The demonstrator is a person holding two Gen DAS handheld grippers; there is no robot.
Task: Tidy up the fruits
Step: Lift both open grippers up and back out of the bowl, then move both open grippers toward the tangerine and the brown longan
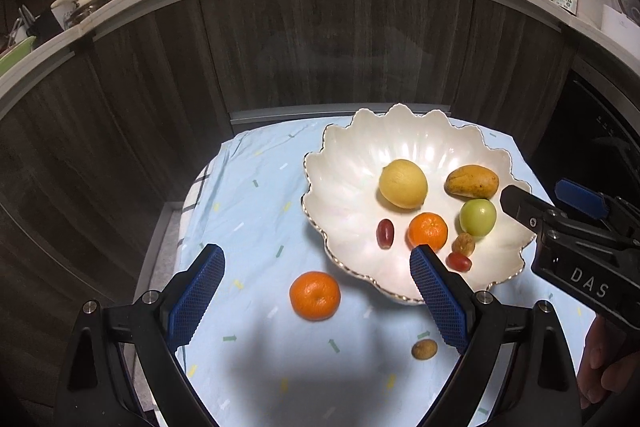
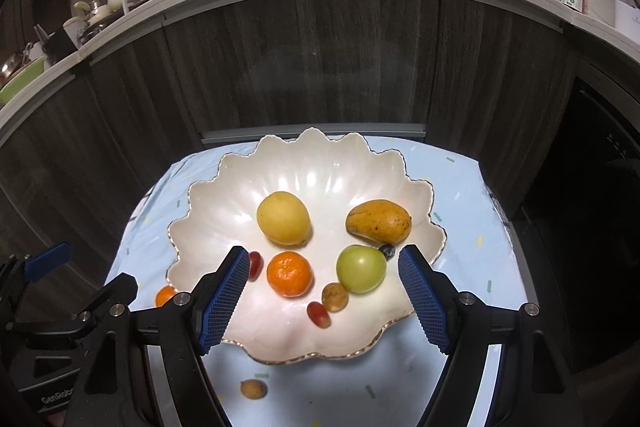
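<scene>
1. The left gripper (image 1: 316,291) hangs above the pale blue cloth (image 1: 256,211) with its blue pads spread wide and nothing between them.
2. A loose mandarin (image 1: 315,295) lies on the cloth in the open gap between those pads, touching neither; it sits just outside the bowl's rim, at about 7 o'clock from the bowl.
3. A small brown fruit (image 1: 424,349) rests on the cloth near the left gripper's right-hand pad, at 6 o'clock from the bowl.
4. The white scalloped bowl (image 2: 280,343) stands on the cloth and holds the rest of the fruit.
5. Inside it, seen from the right wrist: a round yellow fruit (image 2: 283,218) at 11 o'clock, a mango (image 2: 378,220) at 1 o'clock, a green fruit (image 2: 361,268) at 3 o'clock, and a second mandarin (image 2: 289,274) near the middle.
6. A small brown fruit in the bowl (image 2: 335,297) touches the green fruit's lower left; a red grape (image 2: 318,314) lies just below it, toward 6 o'clock.
7. Another red grape (image 2: 255,265) is partly hidden behind the right gripper's left-hand pad, and a dark berry (image 2: 387,251) sits between the green fruit and the mango.
8. The right gripper (image 2: 322,301) hovers over the bowl's near side, its pads moderately wide and gripping nothing.
9. A hand (image 1: 600,363) shows at the right edge of the left wrist view, behind the right gripper's body.
</scene>
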